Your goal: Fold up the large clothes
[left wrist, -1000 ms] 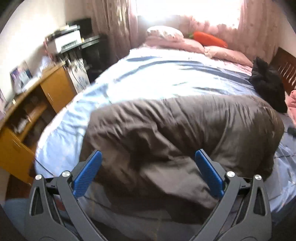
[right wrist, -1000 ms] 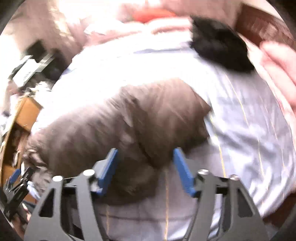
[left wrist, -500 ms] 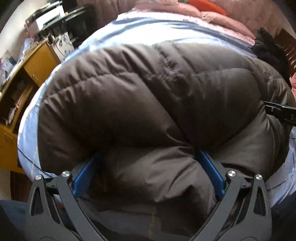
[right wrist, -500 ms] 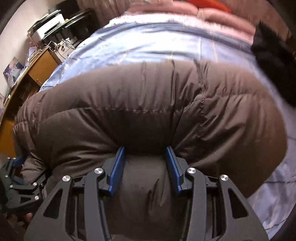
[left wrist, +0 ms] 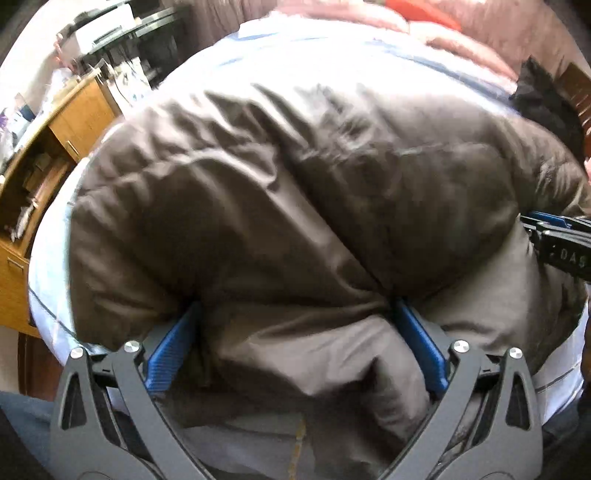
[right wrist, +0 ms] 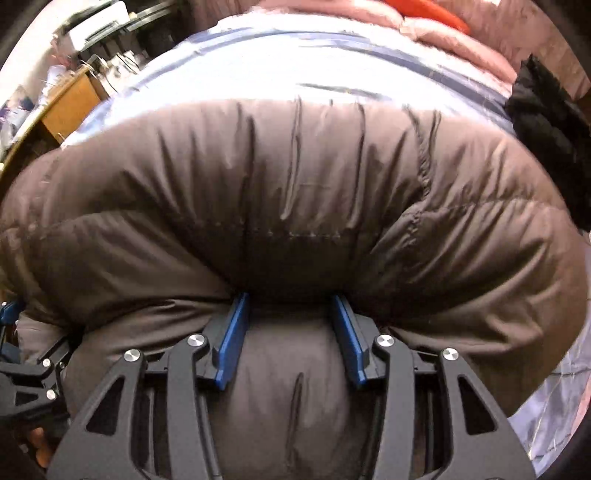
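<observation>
Brown puffy coat is lying on the bed, and it is filling most of both views. It is sitting on a pale blue sheet that is covering the bed. The coat is bunching up into fat, soft rolls near the close edge of the bed.

Past the coat, pink pillows are lying at the far end of the bed, and something orange is resting on them. A black fluffy thing is sitting on the sheet at the far right, just beside the coat. A wooden desk is standing to the left of the bed.

The left gripper is standing wide apart, and a thick fold of the coat is sitting between its blue pads. I cannot tell if it is squeezing the fold. The right gripper is closer together, and its blue pads are pressing on a roll of the coat from both sides, gripping it.
</observation>
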Available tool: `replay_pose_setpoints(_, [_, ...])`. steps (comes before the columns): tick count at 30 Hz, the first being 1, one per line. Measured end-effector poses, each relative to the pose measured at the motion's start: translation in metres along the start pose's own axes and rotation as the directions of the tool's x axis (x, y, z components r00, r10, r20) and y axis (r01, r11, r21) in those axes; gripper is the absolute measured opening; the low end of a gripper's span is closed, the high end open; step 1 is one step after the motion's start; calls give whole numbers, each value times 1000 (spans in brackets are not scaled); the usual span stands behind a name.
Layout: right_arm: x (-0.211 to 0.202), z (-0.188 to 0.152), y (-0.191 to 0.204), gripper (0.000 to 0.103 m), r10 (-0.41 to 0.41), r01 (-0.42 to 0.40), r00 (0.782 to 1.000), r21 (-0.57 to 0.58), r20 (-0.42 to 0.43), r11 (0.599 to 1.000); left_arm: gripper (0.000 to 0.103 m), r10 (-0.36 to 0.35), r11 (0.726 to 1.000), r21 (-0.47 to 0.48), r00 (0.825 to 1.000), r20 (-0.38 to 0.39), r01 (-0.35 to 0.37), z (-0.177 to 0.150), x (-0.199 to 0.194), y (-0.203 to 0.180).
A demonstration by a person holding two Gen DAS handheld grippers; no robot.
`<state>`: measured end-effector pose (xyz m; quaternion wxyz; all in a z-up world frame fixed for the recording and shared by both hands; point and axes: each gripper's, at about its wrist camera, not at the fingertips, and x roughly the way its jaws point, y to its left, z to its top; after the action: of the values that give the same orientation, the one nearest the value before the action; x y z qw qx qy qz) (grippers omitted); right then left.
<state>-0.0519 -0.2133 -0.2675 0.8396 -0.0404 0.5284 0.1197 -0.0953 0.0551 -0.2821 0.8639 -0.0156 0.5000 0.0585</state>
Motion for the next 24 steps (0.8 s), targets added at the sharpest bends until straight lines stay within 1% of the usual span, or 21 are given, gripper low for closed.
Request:
replay_pose_setpoints(1, [-17, 2, -9, 48, 36, -38, 999, 40, 30, 998, 100, 9, 1000, 15, 999, 44, -10, 0, -14, -1])
replay_pose_setpoints(2, [-35, 5, -20, 51, 72, -78, 994, 78, 84, 994, 100, 18, 999, 35, 992, 124, -23, 2, -38, -2])
replay_pose_setpoints(3, [-53, 8, -30, 60, 86, -102, 985, 106, 147, 989, 101, 14, 999, 45, 983, 184, -23, 6, -55, -2])
replay_pose_setpoints(4, [-72, 14, -46, 64, 54, -87, 973, 140, 224, 986, 101, -8, 998, 59, 968, 251, -7, 13, -75, -3])
replay_pose_setpoints(5, [-82, 20, -61, 65, -2, -46, 964, 174, 265, 984, 101, -33, 997, 79, 959, 280, 12, 22, -87, -6])
replay_pose_setpoints(6, [-85, 25, -79, 65, -58, -4, 961, 221, 272, 975, 101, -54, 994, 105, 960, 275, 26, 30, -90, -11])
replay_pose_setpoints(7, [-81, 28, -94, 65, -81, 9, 962, 269, 260, 963, 101, -71, 989, 141, 968, 242, 38, 43, -87, -18])
replay_pose_setpoints(9, [-63, 29, -128, 64, -90, 2, 974, 385, 210, 923, 101, -87, 980, 192, 978, 189, 49, 61, -70, -31])
replay_pose_setpoints(10, [-48, 24, -146, 61, -77, -10, 982, 456, 173, 890, 101, -75, 979, 201, 982, 172, 40, 66, -58, -36])
replay_pose_setpoints(11, [-35, 20, -158, 51, -62, -19, 987, 503, 145, 864, 101, -59, 981, 193, 989, 139, 31, 67, -44, -39])
replay_pose_setpoints(12, [-20, 13, -170, 45, -49, -20, 993, 544, 111, 839, 101, -56, 984, 177, 993, 104, 37, 66, -32, -35])
replay_pose_setpoints(14, [-1, 6, -179, 42, -51, 4, 997, 568, 65, 823, 101, -57, 990, 128, 998, 16, 54, 56, -3, -30])
replay_pose_setpoints(16, [13, 4, -179, 42, -48, 23, 998, 574, 28, 819, 101, -62, 991, 121, 998, -17, 63, 48, 11, -26])
replay_pose_setpoints(18, [20, 6, -173, 42, -67, 54, 998, 563, 3, 825, 101, -61, 988, 138, 997, -40, 66, 51, 16, -27])
replay_pose_setpoints(19, [21, 8, -168, 42, -96, 86, 995, 547, -10, 832, 101, -63, 988, 140, 997, -47, 69, 52, 17, -28])
replay_pose_setpoints(21, [15, 9, -157, 42, -148, 134, 989, 533, -16, 835, 101, -78, 989, 119, 996, -51, 84, 50, 16, -27])
replay_pose_setpoints(22, [4, 9, -146, 42, -169, 145, 986, 514, 0, 845, 101, -93, 991, 92, 995, -36, 96, 48, 9, -22])
replay_pose_setpoints(23, [-7, 8, -136, 42, -159, 121, 987, 490, 35, 863, 101, -111, 991, 76, 994, -9, 111, 45, -1, -17])
replay_pose_setpoints(24, [-20, 8, -124, 42, -128, 80, 989, 459, 74, 885, 101, -121, 990, 73, 993, 15, 120, 44, -8, -17])
